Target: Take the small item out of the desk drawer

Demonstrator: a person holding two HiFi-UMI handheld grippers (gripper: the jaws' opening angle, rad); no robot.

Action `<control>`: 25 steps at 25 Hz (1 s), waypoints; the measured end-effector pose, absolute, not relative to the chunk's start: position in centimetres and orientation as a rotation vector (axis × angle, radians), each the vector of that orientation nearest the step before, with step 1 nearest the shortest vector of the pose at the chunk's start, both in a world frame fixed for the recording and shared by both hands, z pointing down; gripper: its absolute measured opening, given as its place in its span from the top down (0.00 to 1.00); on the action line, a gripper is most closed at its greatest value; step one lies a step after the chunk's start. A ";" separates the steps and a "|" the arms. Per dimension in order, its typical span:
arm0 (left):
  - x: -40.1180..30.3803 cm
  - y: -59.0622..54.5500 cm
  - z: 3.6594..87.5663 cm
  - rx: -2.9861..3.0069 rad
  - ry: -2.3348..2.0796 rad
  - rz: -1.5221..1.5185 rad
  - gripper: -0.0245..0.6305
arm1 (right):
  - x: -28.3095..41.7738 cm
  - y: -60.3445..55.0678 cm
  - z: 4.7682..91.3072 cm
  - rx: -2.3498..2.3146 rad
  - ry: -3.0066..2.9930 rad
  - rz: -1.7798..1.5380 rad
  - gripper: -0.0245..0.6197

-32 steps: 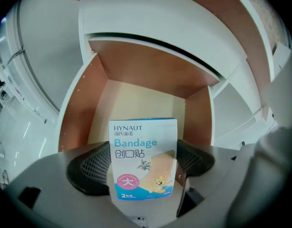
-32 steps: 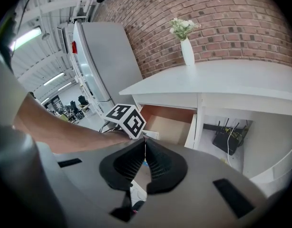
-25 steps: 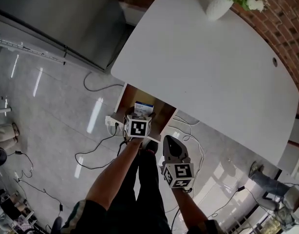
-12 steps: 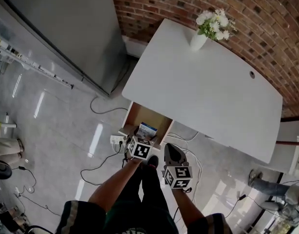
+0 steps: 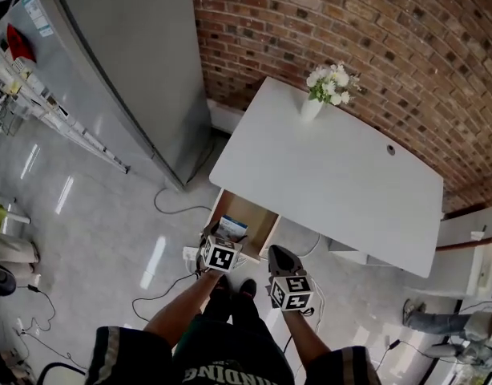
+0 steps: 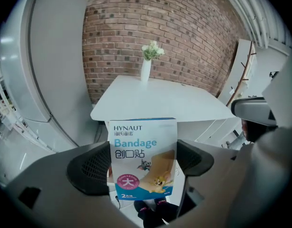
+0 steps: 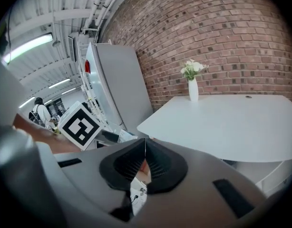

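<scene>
Blue-and-white cardboard bandage box [image 6: 143, 156] stands upright between the two pads of the left tool [image 6: 143, 163], which is clamped on its sides with the printed face toward that tool's camera. Just beyond the left tool's tips lies the open wooden drawer [image 5: 260, 215] under the near edge of the white bench [image 5: 334, 175]. Close on its right, the right tool [image 7: 145, 161] is pressed closed with nothing in it. Far ahead on the bench stands a white vase of flowers [image 5: 312, 107].
</scene>
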State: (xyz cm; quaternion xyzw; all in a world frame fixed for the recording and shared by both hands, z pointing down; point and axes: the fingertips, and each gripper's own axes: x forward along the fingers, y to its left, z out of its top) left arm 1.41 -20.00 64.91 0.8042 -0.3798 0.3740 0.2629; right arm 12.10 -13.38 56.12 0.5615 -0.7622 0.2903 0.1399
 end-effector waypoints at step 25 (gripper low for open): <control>0.8 -30.2 38.7 2.643 -1.257 0.720 0.29 | 14.1 -23.6 34.0 1.761 -2.447 0.217 0.92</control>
